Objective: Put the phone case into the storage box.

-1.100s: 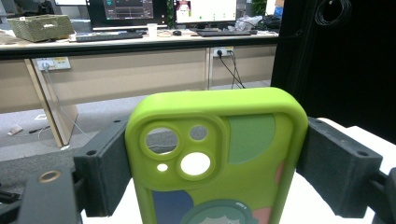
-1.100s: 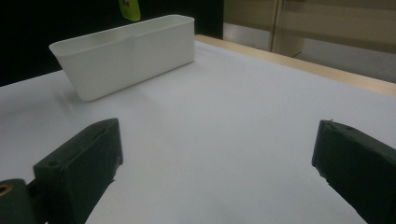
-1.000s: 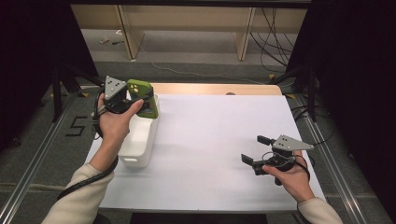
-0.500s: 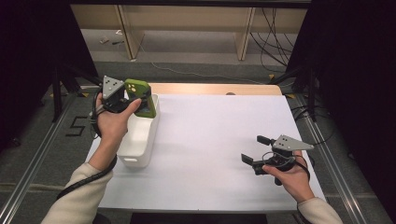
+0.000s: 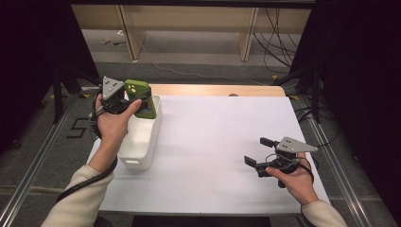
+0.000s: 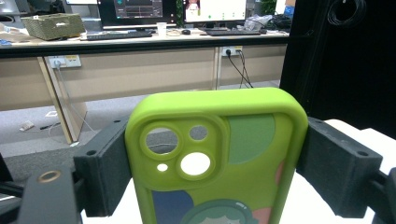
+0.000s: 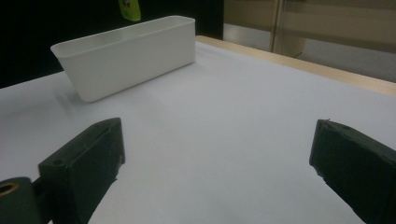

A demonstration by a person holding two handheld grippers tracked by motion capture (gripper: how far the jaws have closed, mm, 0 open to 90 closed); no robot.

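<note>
A lime-green phone case (image 6: 219, 154) with camera cut-outs and a cartoon print stands upright between the jaws of my left gripper (image 5: 141, 98), which is shut on its two long edges. The case (image 5: 135, 90) hangs above the far end of a white rectangular bin (image 5: 152, 135) at the table's left side. My right gripper (image 5: 258, 151) rests low over the white table near the front right, open, with nothing between its jaws. In the right gripper view, my right gripper (image 7: 215, 158) faces the bin (image 7: 130, 46), and the case (image 7: 129, 9) shows above it.
The white table sheet (image 5: 222, 137) spreads between the bin and the right hand. A wooden strip (image 5: 213, 90) marks the table's far edge, with floor and shelf legs beyond. Dark curtains and metal rails (image 5: 331, 146) flank both sides.
</note>
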